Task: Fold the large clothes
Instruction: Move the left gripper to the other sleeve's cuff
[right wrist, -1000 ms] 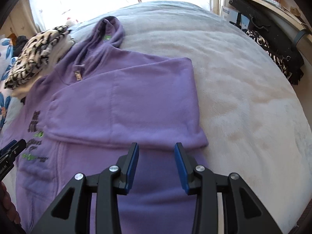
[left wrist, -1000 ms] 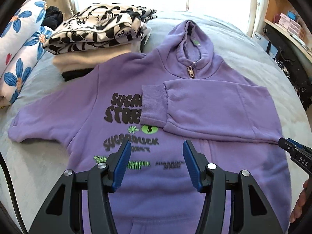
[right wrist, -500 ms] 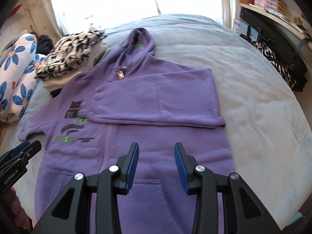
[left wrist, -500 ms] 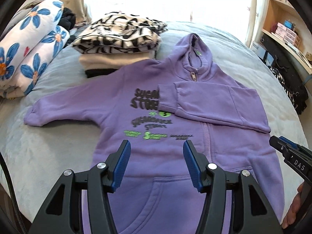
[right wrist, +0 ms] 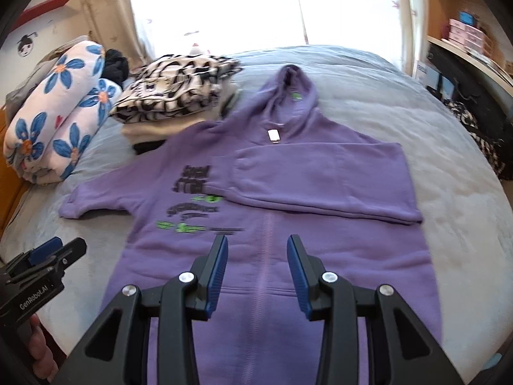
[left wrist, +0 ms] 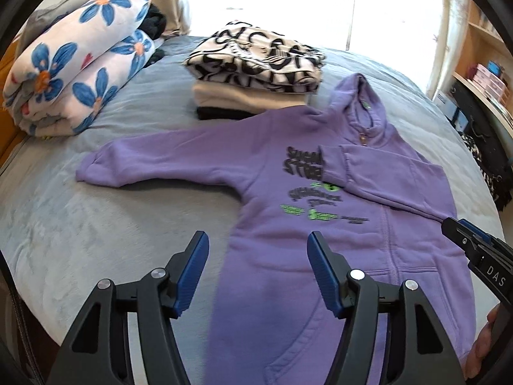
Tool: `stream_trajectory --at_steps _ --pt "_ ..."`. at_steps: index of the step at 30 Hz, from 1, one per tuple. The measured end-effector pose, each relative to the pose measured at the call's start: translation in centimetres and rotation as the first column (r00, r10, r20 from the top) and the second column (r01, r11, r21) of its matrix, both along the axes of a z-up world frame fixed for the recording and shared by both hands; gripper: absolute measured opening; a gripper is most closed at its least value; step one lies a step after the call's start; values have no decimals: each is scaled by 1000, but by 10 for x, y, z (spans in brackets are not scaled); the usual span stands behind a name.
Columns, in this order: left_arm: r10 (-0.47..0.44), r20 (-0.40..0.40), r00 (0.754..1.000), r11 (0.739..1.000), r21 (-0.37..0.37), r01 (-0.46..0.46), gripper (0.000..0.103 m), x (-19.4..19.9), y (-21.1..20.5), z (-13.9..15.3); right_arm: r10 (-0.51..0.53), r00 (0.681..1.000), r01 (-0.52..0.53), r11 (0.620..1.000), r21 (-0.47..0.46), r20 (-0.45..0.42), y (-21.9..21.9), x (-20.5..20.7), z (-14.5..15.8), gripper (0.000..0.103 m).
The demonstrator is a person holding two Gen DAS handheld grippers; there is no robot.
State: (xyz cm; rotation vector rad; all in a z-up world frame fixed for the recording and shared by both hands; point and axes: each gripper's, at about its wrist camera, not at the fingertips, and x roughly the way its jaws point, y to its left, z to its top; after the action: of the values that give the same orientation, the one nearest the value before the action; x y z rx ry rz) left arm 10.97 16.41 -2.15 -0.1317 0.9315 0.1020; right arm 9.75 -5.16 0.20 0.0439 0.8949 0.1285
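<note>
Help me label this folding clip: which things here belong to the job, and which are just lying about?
Job:
- purple hoodie, one sleeve folded across its chest
- left gripper, jaws just opened wider, empty
- right gripper, open, empty

Lying about:
- stack of folded clothes
- flowered blanket roll
- shelf boxes

Purple hoodie (left wrist: 336,272) hem cut off below; chest print (right wrist: 192,192) blurred.

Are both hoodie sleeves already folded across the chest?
No, one sleeve lies folded across the purple hoodie, while the other sleeve stretches out flat.
</note>
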Motion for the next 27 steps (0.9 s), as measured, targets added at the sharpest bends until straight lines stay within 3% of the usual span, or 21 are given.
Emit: stream_trajectory --at_steps 10,27 --pt "24 -2 1000 1000 -7 -24 63 1 26 -8 59 998 -59 998 -3 15 46 12 -8 39" --pt "106 -68 992 991 -78 -112 63 34 97 -57 80 996 -80 997 -1 -30 95 54 -44 40"
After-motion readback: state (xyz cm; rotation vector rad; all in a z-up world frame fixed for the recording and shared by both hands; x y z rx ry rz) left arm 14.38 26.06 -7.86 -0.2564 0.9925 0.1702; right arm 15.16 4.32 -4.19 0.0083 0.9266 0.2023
